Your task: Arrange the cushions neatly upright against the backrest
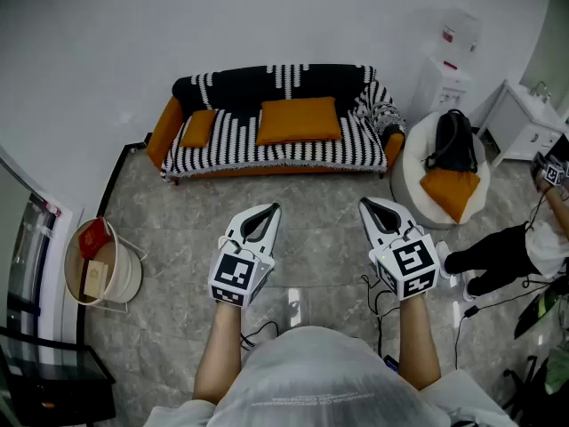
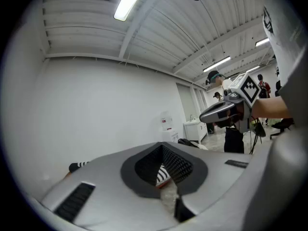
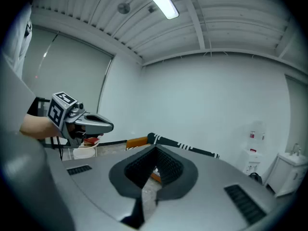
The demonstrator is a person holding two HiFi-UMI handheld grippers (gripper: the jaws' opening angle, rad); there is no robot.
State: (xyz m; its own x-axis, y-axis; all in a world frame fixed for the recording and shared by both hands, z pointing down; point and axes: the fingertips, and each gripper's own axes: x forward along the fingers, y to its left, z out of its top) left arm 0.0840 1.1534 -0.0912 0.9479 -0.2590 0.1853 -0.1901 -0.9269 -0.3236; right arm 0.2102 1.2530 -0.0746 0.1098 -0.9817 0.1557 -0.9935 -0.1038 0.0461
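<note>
The black-and-white striped sofa [image 1: 233,140] stands against the far wall. A small orange cushion [image 1: 197,128] leans at its left end. A larger orange cushion [image 1: 300,119] lies tilted on the middle of the seat. A patterned black-and-white cushion [image 1: 380,108] sits at its right end. Another orange cushion [image 1: 451,192] rests on a white beanbag [image 1: 412,174] right of the sofa. My left gripper [image 1: 269,209] and right gripper [image 1: 367,205] hover side by side over the floor, well short of the sofa. Both are shut and hold nothing. The left gripper [image 2: 162,161] and right gripper [image 3: 155,166] point toward the sofa.
A black bag [image 1: 453,140] lies on the beanbag. At the left stands a white bucket [image 1: 124,274] with red items. A water dispenser [image 1: 444,80] and a white cabinet [image 1: 523,124] stand at the back right. A person [image 1: 511,249] sits on the floor at right, cables nearby.
</note>
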